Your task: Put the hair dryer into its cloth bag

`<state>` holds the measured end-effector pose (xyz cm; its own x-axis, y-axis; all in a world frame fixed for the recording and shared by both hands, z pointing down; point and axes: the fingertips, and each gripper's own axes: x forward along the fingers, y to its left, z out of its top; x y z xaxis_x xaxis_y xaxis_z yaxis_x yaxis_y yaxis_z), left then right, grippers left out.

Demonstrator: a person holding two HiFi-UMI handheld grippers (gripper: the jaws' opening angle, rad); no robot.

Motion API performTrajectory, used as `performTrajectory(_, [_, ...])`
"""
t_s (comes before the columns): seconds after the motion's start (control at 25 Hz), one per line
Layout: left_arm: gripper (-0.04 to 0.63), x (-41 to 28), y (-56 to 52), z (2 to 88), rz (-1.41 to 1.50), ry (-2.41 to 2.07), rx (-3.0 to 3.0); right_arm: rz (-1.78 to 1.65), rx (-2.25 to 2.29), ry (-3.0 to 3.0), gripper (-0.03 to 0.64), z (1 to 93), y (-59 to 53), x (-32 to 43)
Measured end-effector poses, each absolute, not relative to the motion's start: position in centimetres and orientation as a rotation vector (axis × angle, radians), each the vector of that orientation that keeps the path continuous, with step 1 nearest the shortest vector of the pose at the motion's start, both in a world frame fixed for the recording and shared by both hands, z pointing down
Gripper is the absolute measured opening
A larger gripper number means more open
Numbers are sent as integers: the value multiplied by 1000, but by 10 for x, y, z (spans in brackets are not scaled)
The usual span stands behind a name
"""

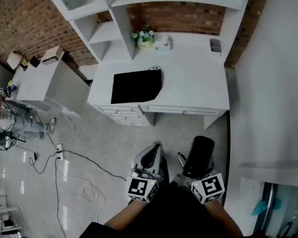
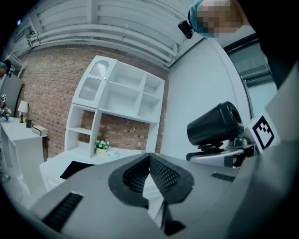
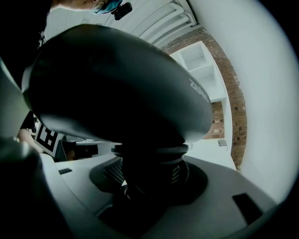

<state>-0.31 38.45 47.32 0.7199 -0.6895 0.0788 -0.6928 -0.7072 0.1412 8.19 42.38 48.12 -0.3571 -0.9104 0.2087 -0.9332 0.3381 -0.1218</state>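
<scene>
Gripping the hair dryer [image 3: 117, 84] just under its barrel, my right gripper [image 3: 148, 173] has its jaws spread wide and pressed on the dark ribbed neck where the handle meets the body. The barrel stands above the jaws and fills most of the right gripper view. I judge it a stiff, smooth plastic shell, fairly light but top-heavy when held this way, so it may swing or slip if I tilt it quickly. The neck or the handle below it is the place to hold, never the rounded barrel.

My left gripper [image 2: 149, 163] is just beside it, clenched with nothing between its jaws.

Both are over the floor, well short of the desk [image 1: 198, 82]. The cloth bag [image 1: 136, 86] lies flat and black on the desk, toward its left end. I judge it soft and limp, so its mouth will need lifting open by the left jaws before the dryer goes in. I cannot tell from here which edge is the mouth. A flower pot [image 1: 144, 37] stands at the back of the desk.
</scene>
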Motion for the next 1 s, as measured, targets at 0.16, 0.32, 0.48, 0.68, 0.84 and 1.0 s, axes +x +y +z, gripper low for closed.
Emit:
performTrajectory(0.16, [11, -1, 363, 477, 43, -1103, 2765, 365, 1720, -2464, 244, 484, 409, 86])
performTrajectory(0.32, [11, 8, 335, 480, 40, -1089, 2765, 374, 1724, -2454, 245, 488, 385, 94])
performTrajectory(0.48, [11, 9, 302, 481, 11, -1090, 2744, 385, 1740, -2476, 247, 487, 353, 99])
performTrajectory(0.68, [11, 1, 244, 470, -36, -1120, 2704, 396, 1742, -2419, 247, 490, 300, 99])
performTrajectory(0.84, [9, -7, 196, 468, -33, -1112, 2705, 437, 1741, -2391, 247, 492, 257, 98])
performTrajectory(1.0, [11, -19, 155, 469, -39, -1098, 2643, 441, 1747, -2347, 247, 492, 220, 98])
